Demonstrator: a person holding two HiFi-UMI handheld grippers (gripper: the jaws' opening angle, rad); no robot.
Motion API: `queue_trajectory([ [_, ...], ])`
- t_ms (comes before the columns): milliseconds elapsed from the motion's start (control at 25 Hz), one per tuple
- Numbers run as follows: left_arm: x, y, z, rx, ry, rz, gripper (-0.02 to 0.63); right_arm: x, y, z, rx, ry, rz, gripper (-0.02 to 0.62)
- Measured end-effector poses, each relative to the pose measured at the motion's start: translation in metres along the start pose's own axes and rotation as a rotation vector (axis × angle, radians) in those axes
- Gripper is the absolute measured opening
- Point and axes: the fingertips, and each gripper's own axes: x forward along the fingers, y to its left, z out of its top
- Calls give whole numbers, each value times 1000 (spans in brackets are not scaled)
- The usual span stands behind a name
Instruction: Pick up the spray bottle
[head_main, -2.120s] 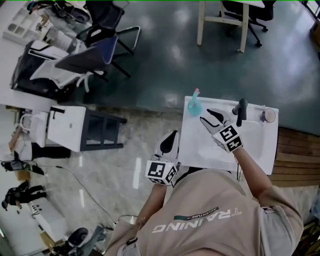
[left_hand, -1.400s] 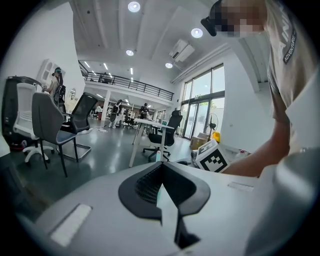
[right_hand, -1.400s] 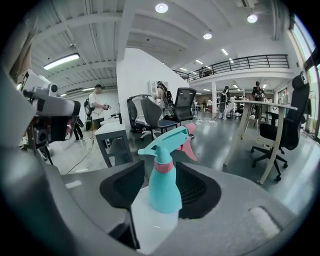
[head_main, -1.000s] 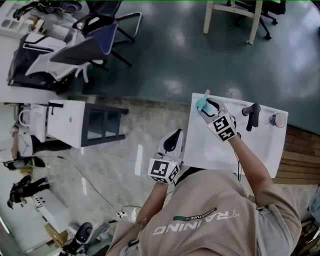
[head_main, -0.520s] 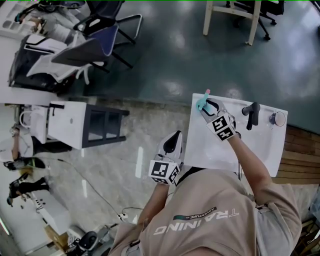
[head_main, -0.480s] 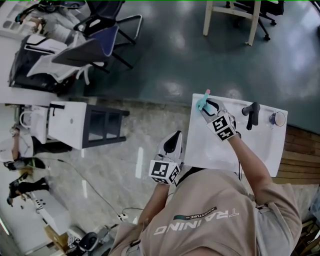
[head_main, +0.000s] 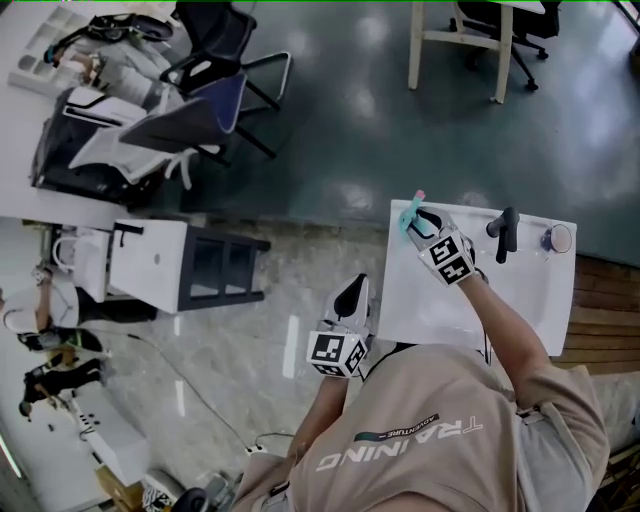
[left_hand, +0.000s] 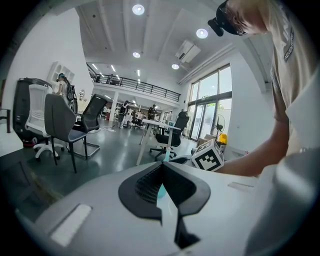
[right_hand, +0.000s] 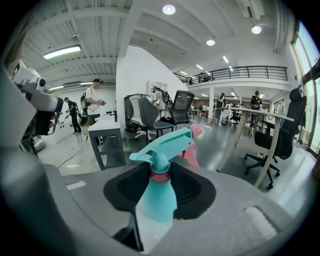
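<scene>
A: Teal spray bottle (right_hand: 156, 200), where is it and which way does it point?
B: Upright at the far-left desk (head_main: 520, 290) corner, pink nozzle aimed away. Right gripper (head_main: 421, 222) fingers closing, pressing its sides. Left gripper (head_main: 352, 292) fingers together, empty.

We find the spray bottle (head_main: 409, 214) on the upper-left corner of the table (head_main: 520, 300), right of frame centre, between the closing jaws of the right gripper (head_main: 421, 219). A handled tool (head_main: 505, 232) and a round object (head_main: 556, 238) lie to its right. The left gripper (head_main: 355, 290) hangs off the table's left edge, lower down.
</scene>
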Motion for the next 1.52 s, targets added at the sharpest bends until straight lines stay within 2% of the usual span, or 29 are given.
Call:
queue_trajectory([
  [240, -3, -2, 3, 10, -15, -2, 18, -16, -1, 19, -16, -49, -8, 133],
  [600, -5, -11, 5, 17, -47, -20, 18, -59, -7, 24, 1, -66, -39, 133],
  [1160, 6, -35, 15, 51, -77, -103, 18, -127, 11, 56, -35, -129, -39, 133],
  [1520, 13, -38, 30, 81, -100, -137, 18, -148, 19, 71, -42, -160, -50, 133],
])
